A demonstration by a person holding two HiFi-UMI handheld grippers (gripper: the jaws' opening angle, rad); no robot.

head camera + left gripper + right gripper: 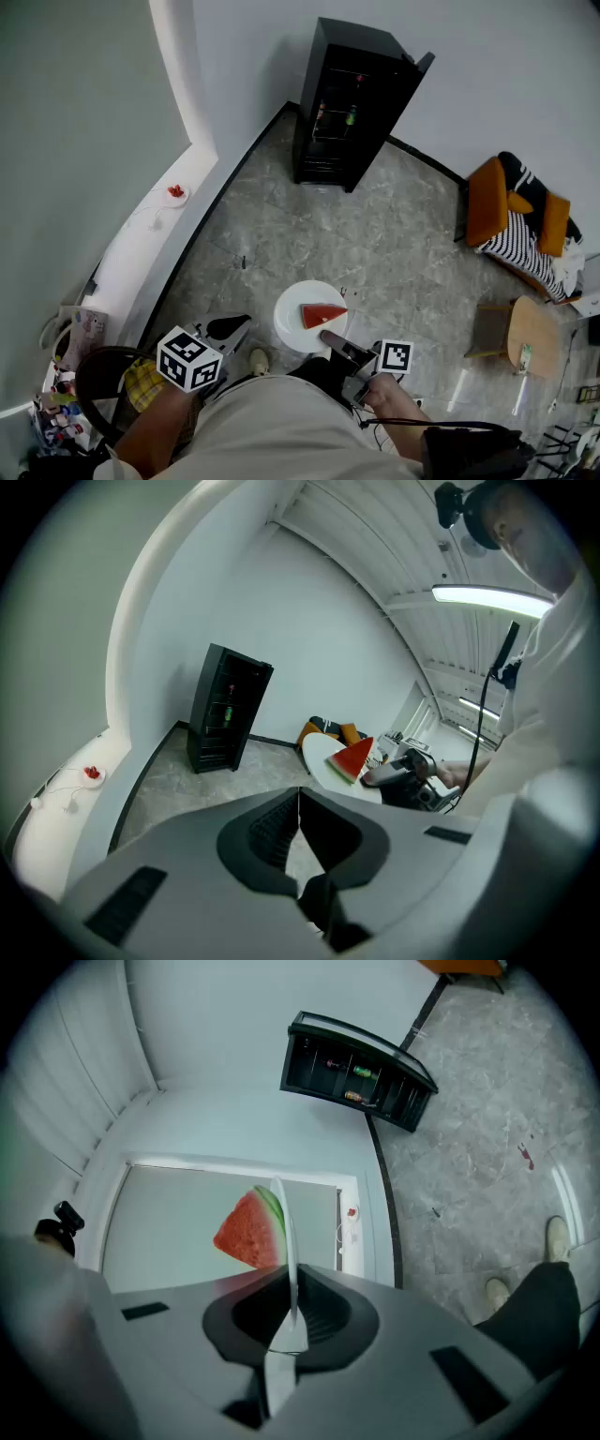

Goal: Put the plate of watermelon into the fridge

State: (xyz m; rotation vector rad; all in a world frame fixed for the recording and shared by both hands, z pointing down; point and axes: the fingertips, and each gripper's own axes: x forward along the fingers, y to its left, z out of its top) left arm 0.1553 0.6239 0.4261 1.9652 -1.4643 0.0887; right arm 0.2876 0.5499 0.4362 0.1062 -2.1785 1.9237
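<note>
A white plate (292, 323) carrying one red watermelon wedge (322, 314) hangs over the stone floor in front of me. My right gripper (328, 337) is shut on the plate's near rim. In the right gripper view the plate (285, 1241) shows edge-on between the jaws of the right gripper (289, 1312), with the wedge (249, 1232) on its left face. My left gripper (238, 324) hovers left of the plate, apart from it, and the left gripper (298, 803) is shut on nothing. The black glass-fronted fridge (352, 103) stands far ahead against the wall.
A white ledge (141, 253) runs along the left wall with a small dish of something red (175, 193). At the right are an orange chair with striped cloth (514, 223) and a small wooden table (532, 333). Clutter sits at the lower left (61, 394).
</note>
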